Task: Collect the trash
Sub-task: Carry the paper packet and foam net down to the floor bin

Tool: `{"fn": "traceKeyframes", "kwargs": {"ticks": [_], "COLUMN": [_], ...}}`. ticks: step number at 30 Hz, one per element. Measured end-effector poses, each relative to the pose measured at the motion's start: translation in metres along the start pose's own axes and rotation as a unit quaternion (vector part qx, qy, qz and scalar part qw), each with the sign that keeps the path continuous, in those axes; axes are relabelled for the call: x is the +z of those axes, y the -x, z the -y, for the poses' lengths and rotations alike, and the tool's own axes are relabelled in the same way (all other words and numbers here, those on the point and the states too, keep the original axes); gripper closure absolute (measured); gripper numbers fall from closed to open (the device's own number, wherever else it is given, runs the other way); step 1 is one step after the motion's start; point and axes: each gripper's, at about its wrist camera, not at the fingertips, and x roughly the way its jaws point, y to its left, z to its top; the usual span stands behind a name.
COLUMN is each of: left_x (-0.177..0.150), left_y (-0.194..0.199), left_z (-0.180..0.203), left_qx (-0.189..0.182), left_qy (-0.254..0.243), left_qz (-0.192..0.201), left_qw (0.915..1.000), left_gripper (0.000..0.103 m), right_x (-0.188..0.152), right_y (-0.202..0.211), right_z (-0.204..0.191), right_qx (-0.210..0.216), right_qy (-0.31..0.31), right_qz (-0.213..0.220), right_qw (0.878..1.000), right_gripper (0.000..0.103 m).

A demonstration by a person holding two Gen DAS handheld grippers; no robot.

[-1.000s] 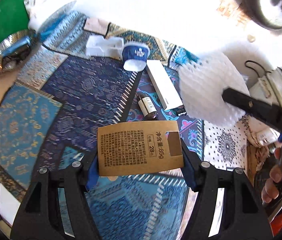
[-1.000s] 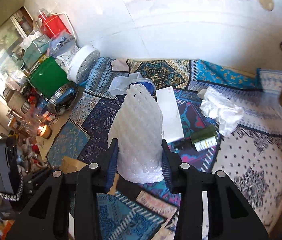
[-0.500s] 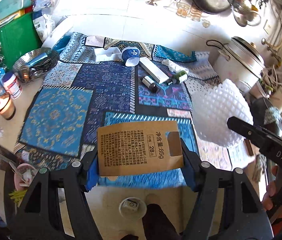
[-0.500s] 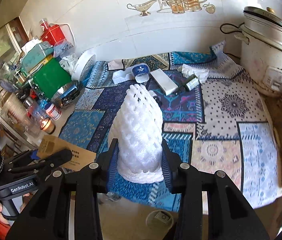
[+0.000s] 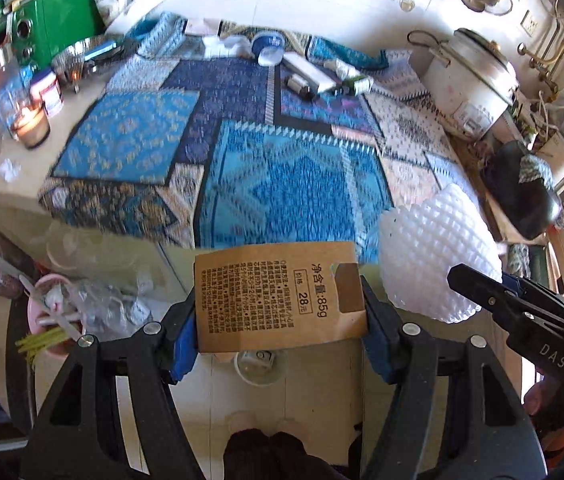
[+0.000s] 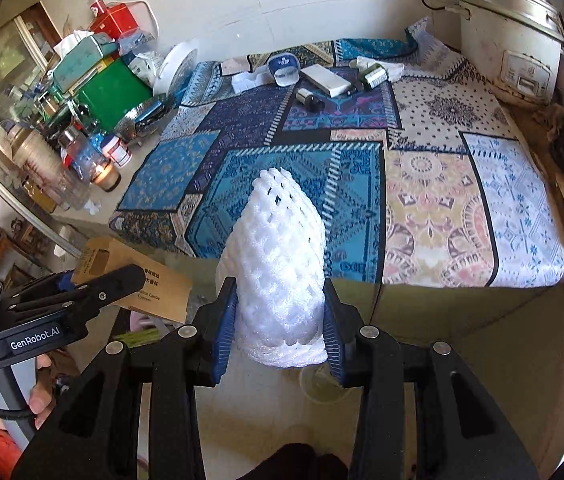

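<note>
My left gripper (image 5: 278, 320) was clamped on a brown paper packet (image 5: 278, 294), its blue pads pressing both side edges and the printed face turned up toward the camera. My right gripper (image 6: 280, 326) squeezed a white foam net sleeve (image 6: 278, 264), which stood upright between the pads with its rounded tip pointing away from me. Both pieces of trash hung past the near edge of the patterned cloth (image 6: 282, 168) on the counter, above the pale floor. Below the packet, a small white cup (image 5: 260, 364) sat on the floor, and to my left a pink bin (image 5: 48, 320) held plastic scraps. More litter lay at the far end of the cloth: a blue and white tub (image 6: 284, 68), a flat white box (image 6: 326, 80) and a small dark bottle (image 6: 308, 100). A white rice cooker (image 6: 510, 32) stood at the far right corner.
</note>
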Motion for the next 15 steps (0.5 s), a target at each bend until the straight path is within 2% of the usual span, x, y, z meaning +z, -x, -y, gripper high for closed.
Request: {"fn": "traceKeyframes", "kwargs": {"ticks": [9,15], "left_x": [-0.078,-0.132], "left_y": [-0.094,-0.196], "left_z": [0.007,-0.017], "left_qx": [0.011,0.013], "left_qy": [0.012,0.03], "left_qz": [-0.076,-0.128], "left_qw": [0.997,0.9912], "left_gripper": [0.036,0.036], "right_x": [-0.079,-0.138], "right_y": [-0.066,-0.158], "right_z": [0.041,0.076], "right_qx": [0.021,0.001], "right_qy": [-0.009,0.004], "right_qz": [-0.083,-0.141], "right_qw": [0.996,0.99], "right_gripper": [0.067,0.067]}}
